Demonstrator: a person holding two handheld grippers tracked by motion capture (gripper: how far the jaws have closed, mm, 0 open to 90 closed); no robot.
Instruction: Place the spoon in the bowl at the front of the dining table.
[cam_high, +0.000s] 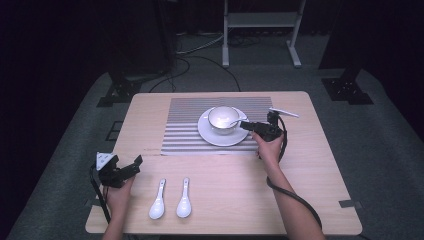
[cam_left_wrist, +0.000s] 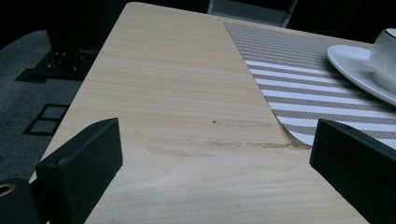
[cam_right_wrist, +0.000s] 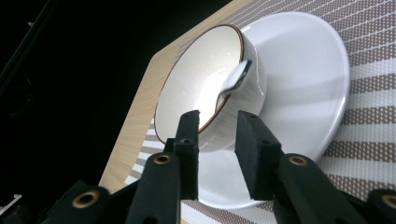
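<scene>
**Spoon in bowl**

Spoon (cam_right_wrist: 236, 79) rests in bowl (cam_right_wrist: 205, 84) on saucer (cam_right_wrist: 308, 79), handle over rim. R gripper (cam_right_wrist: 217, 123) just beside handle, jaws apart, nothing pinched. L gripper (cam_high: 120, 170) spread wide over table (cam_left_wrist: 177, 93).

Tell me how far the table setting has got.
Done, by the look of it: one spoon lies in the bowl on the plate, which sits on the striped mat. In hand: the right tongs stand open just short of the bowl's rim, gripping nothing. Left: two white spoons lie on the table; the left tongs are open and empty.
</scene>
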